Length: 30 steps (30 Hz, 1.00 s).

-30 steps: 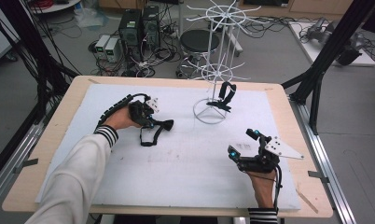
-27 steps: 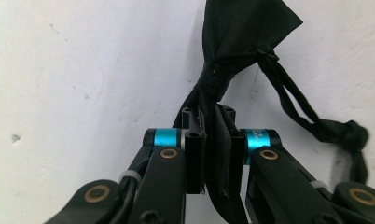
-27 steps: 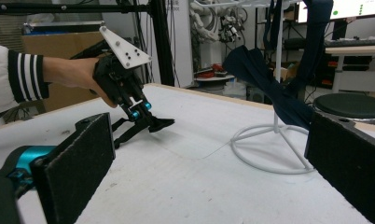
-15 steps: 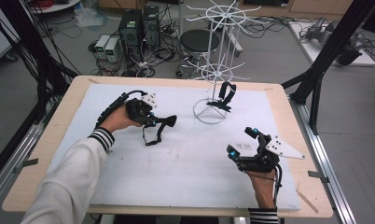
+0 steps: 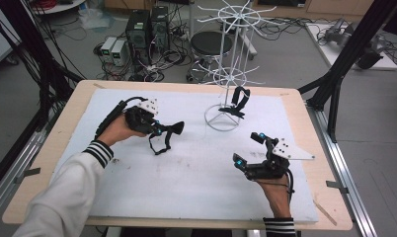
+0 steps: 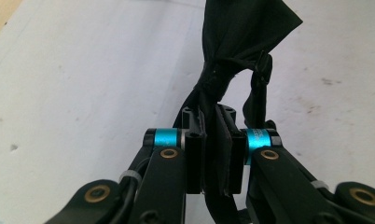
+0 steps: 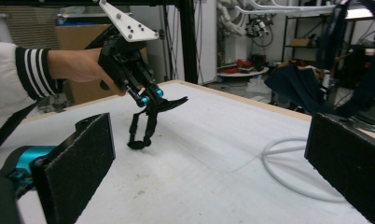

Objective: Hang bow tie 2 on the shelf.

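In the high view the left gripper [image 5: 163,129] is over the left half of the white mat [image 5: 186,187], its jaws clamped on a black strap [image 5: 163,139] that hangs from them in a loop, its lower end near the mat. From above, the grip itself is too small to read. The left gripper view settles it: the two jaws are pressed together with the black strap [image 6: 241,51] pinched between the pads, and beyond them the cloth bunches at a knot and spreads into a wider dark flap. That view gives the mat's stains under the strap but nothing of the rest of the table.

The right gripper [image 5: 250,150] rests low near the right front of the mat, well apart from the left one, with its jaws wide apart and nothing between them; the right gripper view shows both dark pads at its edges with bare mat between. The same view looks across the table and gives a side-on sight of the left gripper [image 7: 150,99] held above the mat with the strap [image 7: 146,123] dangling, its bottom loop just over the surface, which the high view cannot show.

A white wire rack [image 5: 232,74] stands at the back of the mat, and a second black strap [image 5: 238,102] hangs on its lower arms. In the right gripper view the rack's ring base [image 7: 288,172] lies on the mat.
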Each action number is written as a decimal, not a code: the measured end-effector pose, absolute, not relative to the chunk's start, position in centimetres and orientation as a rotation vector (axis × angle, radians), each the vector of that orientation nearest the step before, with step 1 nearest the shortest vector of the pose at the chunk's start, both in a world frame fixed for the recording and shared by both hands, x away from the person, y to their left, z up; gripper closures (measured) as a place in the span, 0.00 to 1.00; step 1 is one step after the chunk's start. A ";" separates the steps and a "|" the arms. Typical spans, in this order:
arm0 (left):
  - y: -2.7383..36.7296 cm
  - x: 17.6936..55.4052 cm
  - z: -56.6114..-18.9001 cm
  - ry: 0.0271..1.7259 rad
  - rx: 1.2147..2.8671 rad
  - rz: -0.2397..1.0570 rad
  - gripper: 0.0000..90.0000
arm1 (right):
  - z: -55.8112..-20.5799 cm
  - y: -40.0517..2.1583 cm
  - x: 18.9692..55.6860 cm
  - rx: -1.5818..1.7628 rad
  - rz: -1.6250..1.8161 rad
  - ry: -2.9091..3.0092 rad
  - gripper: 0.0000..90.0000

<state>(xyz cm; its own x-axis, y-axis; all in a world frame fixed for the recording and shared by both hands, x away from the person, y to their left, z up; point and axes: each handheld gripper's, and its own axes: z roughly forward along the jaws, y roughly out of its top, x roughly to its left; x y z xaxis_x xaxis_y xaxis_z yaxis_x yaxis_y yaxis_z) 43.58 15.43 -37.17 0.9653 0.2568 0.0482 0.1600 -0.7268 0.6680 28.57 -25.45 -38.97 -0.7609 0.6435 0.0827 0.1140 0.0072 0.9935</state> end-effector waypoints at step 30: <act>12.9 38.4 -34.0 0.148 2.198 0.143 0.92 | -34.8 -22.1 30.4 0.666 1.838 2.158 0.05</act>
<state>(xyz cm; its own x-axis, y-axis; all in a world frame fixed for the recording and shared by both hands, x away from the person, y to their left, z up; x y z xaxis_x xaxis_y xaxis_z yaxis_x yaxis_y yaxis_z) 38.36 12.91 -34.02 0.9862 0.1581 0.0489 0.0541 -0.5875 0.8074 30.44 -22.09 -34.80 -0.8705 0.4782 0.1162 0.1909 0.1104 0.9754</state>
